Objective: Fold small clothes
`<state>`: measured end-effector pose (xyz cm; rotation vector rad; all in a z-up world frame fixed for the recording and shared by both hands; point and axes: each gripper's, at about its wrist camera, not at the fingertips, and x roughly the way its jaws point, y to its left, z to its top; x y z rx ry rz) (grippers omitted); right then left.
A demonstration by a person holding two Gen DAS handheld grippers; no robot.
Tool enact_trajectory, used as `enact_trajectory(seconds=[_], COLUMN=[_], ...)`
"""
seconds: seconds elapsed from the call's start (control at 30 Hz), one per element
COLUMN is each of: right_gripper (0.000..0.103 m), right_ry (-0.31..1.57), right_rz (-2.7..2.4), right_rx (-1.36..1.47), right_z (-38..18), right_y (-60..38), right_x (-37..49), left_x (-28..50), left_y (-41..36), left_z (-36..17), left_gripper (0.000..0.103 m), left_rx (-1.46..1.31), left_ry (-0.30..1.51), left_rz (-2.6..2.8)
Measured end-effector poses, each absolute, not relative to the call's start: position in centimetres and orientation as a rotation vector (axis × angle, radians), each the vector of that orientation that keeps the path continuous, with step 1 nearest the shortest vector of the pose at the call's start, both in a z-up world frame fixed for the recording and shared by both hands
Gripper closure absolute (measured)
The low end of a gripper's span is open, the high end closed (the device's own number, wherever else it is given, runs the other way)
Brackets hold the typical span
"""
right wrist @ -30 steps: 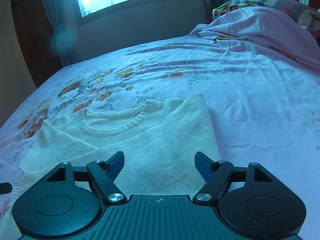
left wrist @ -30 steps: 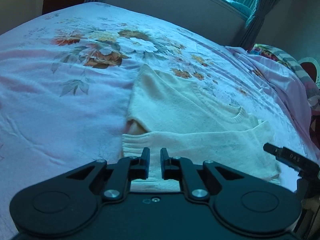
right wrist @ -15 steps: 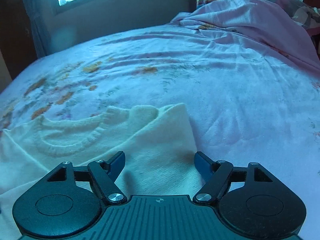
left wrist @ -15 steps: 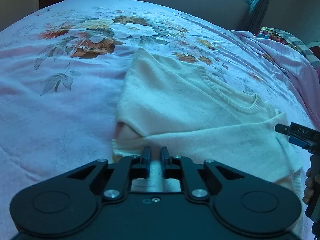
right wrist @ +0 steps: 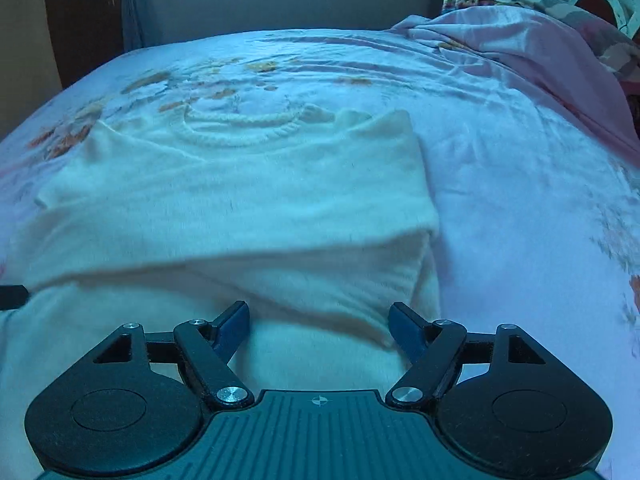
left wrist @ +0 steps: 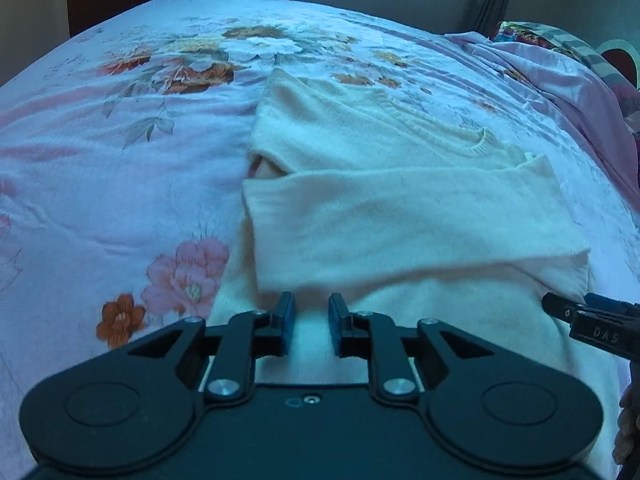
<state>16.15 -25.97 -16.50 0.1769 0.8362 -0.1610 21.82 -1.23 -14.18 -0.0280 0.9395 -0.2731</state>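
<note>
Your two grippers hover low over the near part of a cream sweater (left wrist: 400, 216) spread on the floral bedspread (left wrist: 120, 184).

Your left gripper (left wrist: 311, 322) has its fingers drawn partway apart with a narrow gap, gripping nothing; sweater fabric shows through that gap. Your right gripper (right wrist: 319, 326) is spread wide, released, its blue pads (right wrist: 234, 326) above the knit. A sleeve lies folded across the sweater's body, the ribbed neckline (right wrist: 240, 126) on the far side. A rumpled pink blanket (right wrist: 520, 40) is heaped at the far right.
</note>
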Motion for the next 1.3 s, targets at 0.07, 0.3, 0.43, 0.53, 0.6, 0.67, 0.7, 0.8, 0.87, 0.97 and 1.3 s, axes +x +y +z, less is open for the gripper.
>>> enact_trajectory(seconds=[0.07, 0.3, 0.43, 0.53, 0.6, 0.67, 0.7, 0.8, 0.87, 0.97, 1.3], right_gripper=[0.027, 0.027, 0.027, 0.026, 0.027, 0.027, 0.027, 0.026, 0.027, 0.026, 0.026], right_ry=[0.841, 0.853, 0.835, 0.833, 0.831, 0.831, 0.831, 0.835, 0.841, 0.844, 0.901], right_rz=[-0.159, -0.115, -0.118, -0.121, -0.119, -0.119, -0.119, -0.120, -0.120, -0.129, -0.155], right_rx=[0.200, 0.156, 0.155, 0.174, 0.174, 0.177, 0.181, 0.190, 0.202, 0.218, 0.308], right_z=[-16.2, -15.9, -15.9, -15.7, -15.7, -15.7, -15.6, -15.6, -15.6, -15.4, -15.9], right_y=[-25.6, -22.6, -21.2, -20.7, -20.3, -19.9, -19.8, -19.5, -19.4, -19.3, -20.8], right_x=[14.0, 4.8, -0.1, -2.6, -4.0, -5.4, -5.9, -7.5, -8.3, -9.3, -11.0], left_x=[20.0, 13.7, 10.4, 8.3, 7.3, 6.5, 6.1, 5.3, 4.6, 3.7, 1.9], left_y=[-0.8, 1.5, 2.6, 3.3, 3.8, 4.4, 4.7, 5.2, 5.3, 5.8, 8.0], left_z=[-14.0, -13.9, -13.8, -13.8, -13.7, -13.7, -13.6, -13.6, -13.6, -13.3, -13.6], left_gripper=[0.086, 0.086, 0.086, 0.086, 0.086, 0.086, 0.086, 0.084, 0.084, 0.084, 0.083], left_rx=[-0.005, 0.029, 0.010, 0.016, 0.010, -0.017, -0.029, -0.030, -0.011, -0.009, -0.032], left_ry=[0.939, 0.944, 0.949, 0.945, 0.942, 0.943, 0.946, 0.950, 0.944, 0.936, 0.951], left_rz=[-0.276, -0.280, -0.281, -0.280, -0.278, -0.275, -0.276, -0.283, -0.285, -0.284, -0.249])
